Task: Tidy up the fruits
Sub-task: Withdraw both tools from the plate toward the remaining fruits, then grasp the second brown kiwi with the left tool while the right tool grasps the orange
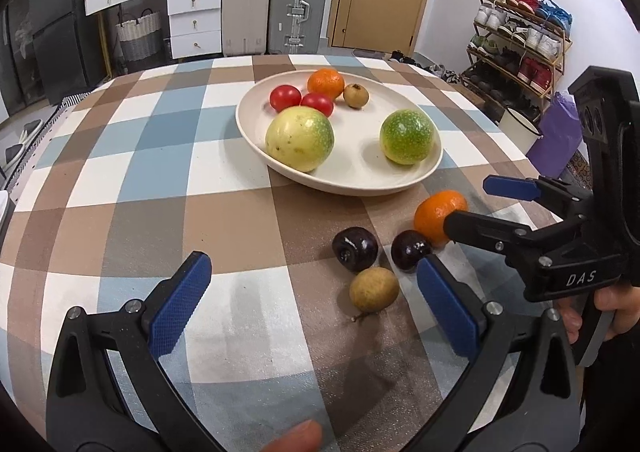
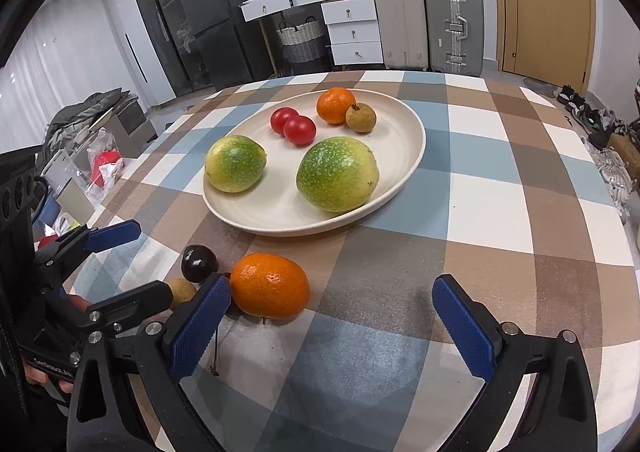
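A cream plate (image 1: 352, 183) (image 2: 256, 211) on the checked cloth holds two green-yellow fruits (image 1: 406, 136) (image 2: 337, 173), two tomatoes (image 1: 285, 97), an orange and a small longan. Loose on the cloth lie an orange (image 1: 434, 213) (image 2: 270, 286), two dark plums (image 1: 355, 248) and a tan longan (image 1: 374, 288). My left gripper (image 1: 314, 304) is open, just left of the longan. My right gripper (image 2: 332, 322) is open, with the loose orange against its left finger. In the left wrist view the right gripper (image 1: 472, 207) comes in from the right beside that orange.
The round table's far edge curves behind the plate. Beyond it stand suitcases (image 1: 300, 7), white drawers (image 1: 194, 19), a door and a shoe rack (image 1: 520, 39). Clutter lies on the floor at the left in the right wrist view (image 2: 100, 159).
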The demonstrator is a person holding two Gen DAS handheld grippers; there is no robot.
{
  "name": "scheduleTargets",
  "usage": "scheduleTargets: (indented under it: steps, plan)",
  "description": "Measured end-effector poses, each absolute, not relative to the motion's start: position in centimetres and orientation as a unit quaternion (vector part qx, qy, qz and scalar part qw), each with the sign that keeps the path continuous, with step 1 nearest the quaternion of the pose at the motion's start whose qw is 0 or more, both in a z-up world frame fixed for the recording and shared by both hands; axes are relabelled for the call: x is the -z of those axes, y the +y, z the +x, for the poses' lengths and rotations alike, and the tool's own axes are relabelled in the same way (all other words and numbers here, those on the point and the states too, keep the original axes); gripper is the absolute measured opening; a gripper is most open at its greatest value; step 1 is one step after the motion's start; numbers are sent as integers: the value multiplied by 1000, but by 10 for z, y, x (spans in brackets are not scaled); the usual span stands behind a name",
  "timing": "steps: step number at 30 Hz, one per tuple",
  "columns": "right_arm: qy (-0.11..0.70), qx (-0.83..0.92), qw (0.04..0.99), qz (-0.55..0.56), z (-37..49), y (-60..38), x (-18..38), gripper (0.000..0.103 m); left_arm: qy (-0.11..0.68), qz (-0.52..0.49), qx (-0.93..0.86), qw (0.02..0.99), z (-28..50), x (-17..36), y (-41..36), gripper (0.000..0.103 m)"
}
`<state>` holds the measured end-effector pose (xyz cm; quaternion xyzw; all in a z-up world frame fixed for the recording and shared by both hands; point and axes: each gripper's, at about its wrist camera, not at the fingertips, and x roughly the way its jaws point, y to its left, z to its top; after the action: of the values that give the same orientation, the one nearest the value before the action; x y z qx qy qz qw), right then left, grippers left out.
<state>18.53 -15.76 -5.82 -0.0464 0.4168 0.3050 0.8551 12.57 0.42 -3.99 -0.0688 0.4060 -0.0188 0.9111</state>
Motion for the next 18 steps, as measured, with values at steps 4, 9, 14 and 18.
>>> scheduleTargets:
  steps: [4, 9, 14, 18]
  plan:
    - [417, -306, 854, -56, 183, -154, 60, 103, 413, -63, 24, 908, 126, 42, 0, 103]
    - [422, -306, 852, -54, 185, -155, 62, 103, 424, -50, 24, 904, 128, 47, -6, 103]
    - [423, -302, 853, -46, 186, -159, 61, 102, 429, -52, 24, 901, 129, 48, -6, 103]
    - [425, -305, 851, -41, 187, -159, 61, 102, 432, -54, 41, 899, 129, 49, -7, 95]
